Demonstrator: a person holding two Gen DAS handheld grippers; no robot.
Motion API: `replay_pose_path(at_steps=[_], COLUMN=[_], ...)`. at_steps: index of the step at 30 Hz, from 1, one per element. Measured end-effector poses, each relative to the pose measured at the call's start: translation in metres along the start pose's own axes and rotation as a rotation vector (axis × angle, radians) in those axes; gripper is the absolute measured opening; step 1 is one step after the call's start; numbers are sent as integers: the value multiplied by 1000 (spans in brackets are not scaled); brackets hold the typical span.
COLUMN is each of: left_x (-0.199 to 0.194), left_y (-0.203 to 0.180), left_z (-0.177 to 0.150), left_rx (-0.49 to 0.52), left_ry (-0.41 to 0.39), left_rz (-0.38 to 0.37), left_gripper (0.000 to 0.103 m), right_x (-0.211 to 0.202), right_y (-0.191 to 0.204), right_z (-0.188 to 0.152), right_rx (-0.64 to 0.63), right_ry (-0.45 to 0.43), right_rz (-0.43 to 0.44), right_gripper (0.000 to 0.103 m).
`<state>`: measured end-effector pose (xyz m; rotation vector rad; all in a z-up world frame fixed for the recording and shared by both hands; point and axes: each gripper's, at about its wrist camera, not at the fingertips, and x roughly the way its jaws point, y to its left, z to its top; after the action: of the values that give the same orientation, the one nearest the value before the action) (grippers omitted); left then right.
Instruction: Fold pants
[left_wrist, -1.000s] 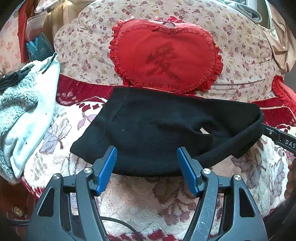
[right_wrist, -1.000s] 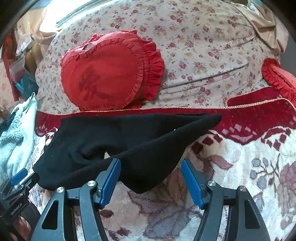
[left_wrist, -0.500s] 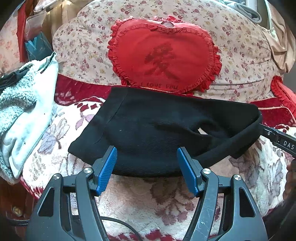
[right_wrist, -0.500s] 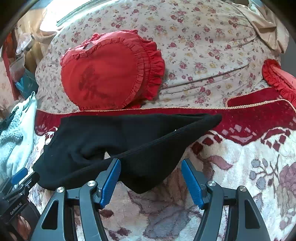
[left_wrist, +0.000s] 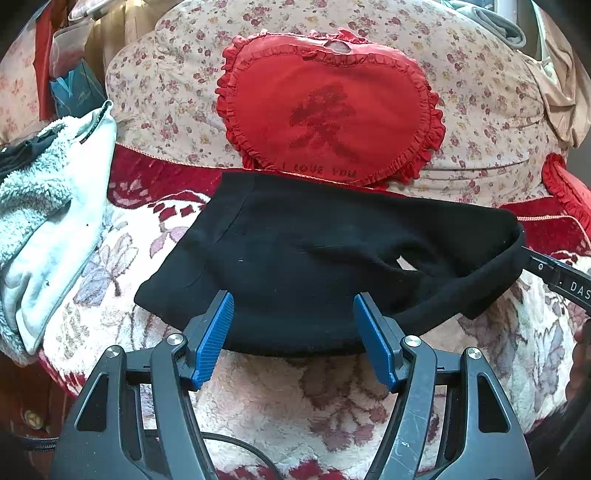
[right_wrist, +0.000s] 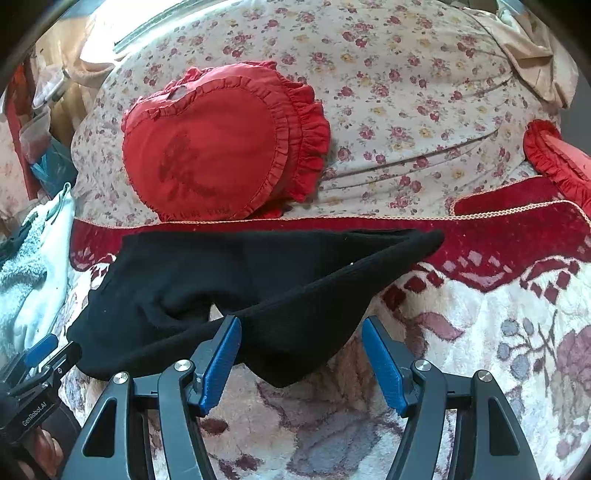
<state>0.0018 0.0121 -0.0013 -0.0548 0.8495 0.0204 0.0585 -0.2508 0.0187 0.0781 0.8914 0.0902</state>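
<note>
A red heart-shaped cushion (left_wrist: 328, 107) with a ruffled edge and a dark printed character leans against a large bolster covered in small-flowered cloth (left_wrist: 480, 110). Below them spreads a plush blanket (left_wrist: 295, 398), cream with mauve flowers and a deep red border. At the left edge lies a pale blue fleecy garment (left_wrist: 44, 206), its smooth lining turned outward. A second red ruffled cushion (right_wrist: 554, 162) shows partly at the far right. Beige cloth (right_wrist: 532, 48) is bunched in the upper right corner, and a teal bag (left_wrist: 74, 92) sits behind the bolster at upper left.
</note>
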Motion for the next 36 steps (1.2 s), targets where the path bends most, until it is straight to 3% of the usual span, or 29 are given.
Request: replay_pose_path(at_steps=[18, 29, 31, 33, 36], left_x=[14, 27, 28, 28, 26], left_y=[0, 7, 7, 8, 10], left_z=[3, 0, -2, -4, -5], left_rx=[-9, -23, -24, -22, -21], left_ry=[21, 48, 55, 58, 55], left_rz=[1, 6, 6, 6, 9], left_gripper=[68, 68, 68, 68, 68], right_x=[14, 60, 70, 73, 59], right_y=[-5, -31, -33, -33, -29], right_z=[15, 33, 34, 31, 22], right_rx=[60, 222, 224, 189, 117], right_ry=[25, 149, 157, 133, 73], right_rz=[5, 32, 56, 59, 85], right_gripper=[67, 67, 58, 36, 19])
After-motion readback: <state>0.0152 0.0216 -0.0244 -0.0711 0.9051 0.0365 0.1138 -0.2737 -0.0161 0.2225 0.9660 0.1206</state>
